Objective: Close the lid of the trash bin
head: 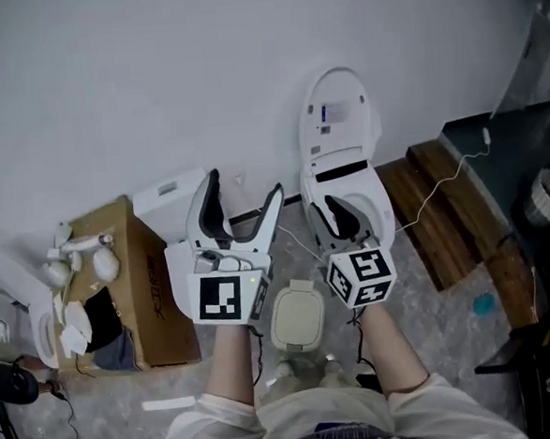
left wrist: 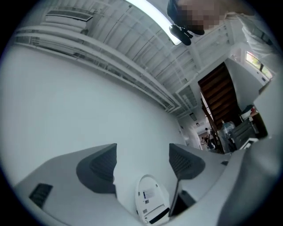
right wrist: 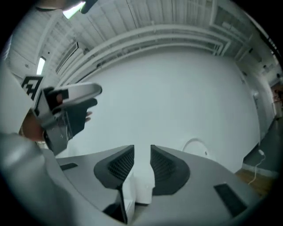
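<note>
Trash bin [head: 383,197] seen standing at wall, lid [head: 338,116] raised upright against it. Left gripper [head: 245,188] held with jaws wide apart — nothing between. Right gripper [head: 334,215] seen over bin, jaws narrowly parted — nothing gripped.

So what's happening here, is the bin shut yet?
Not yet. A person holds both grippers raised in front of the wall. The left gripper has its fingers wide apart and empty. The right gripper has them nearly together with nothing between. The trash bin stands against the wall with its lid upright, and neither gripper touches it.
</note>
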A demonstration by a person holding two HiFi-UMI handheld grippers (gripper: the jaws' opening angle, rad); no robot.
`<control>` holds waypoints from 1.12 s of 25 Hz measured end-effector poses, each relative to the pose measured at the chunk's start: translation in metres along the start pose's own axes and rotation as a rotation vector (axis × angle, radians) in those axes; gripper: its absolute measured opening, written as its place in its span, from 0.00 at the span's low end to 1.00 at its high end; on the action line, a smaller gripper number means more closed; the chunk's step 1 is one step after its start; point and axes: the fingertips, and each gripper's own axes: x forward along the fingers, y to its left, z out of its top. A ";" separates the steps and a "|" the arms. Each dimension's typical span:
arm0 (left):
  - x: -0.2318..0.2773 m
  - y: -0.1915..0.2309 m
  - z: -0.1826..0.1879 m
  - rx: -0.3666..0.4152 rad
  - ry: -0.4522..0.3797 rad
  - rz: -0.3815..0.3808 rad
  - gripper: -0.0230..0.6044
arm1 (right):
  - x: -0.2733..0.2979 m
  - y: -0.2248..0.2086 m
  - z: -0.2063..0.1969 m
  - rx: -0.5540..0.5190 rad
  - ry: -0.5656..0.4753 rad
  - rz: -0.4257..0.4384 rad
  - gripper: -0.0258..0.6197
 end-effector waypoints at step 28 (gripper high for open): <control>-0.047 -0.045 0.014 -0.096 0.156 0.098 0.03 | -0.091 0.017 0.106 -0.069 -0.262 -0.049 0.05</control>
